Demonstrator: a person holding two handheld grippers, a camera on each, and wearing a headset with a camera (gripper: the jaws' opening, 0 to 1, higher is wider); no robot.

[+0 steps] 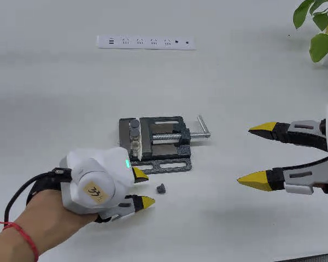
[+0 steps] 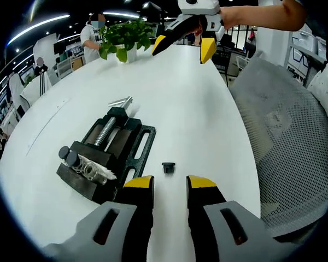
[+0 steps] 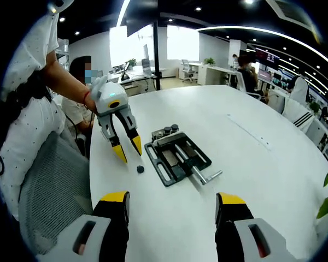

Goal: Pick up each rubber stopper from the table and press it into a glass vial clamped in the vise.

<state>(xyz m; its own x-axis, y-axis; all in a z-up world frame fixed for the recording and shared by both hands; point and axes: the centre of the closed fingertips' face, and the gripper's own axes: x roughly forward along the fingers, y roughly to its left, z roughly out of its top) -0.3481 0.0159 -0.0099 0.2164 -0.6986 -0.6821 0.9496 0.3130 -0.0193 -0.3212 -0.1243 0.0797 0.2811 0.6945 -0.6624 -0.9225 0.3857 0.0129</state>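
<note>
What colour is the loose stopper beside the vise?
The small rubber stopper is dark grey, almost black; clearest in the left gripper view.

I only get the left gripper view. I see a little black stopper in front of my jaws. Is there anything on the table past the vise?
Observer: Yes, the head view shows a white power strip lying beyond the vise.
Operator: Does my gripper have a light?
Observer: The left gripper has a small green light on its white body.
Operator: Anything else?
Observer: The hand holding it wears a red string at the wrist.
</note>
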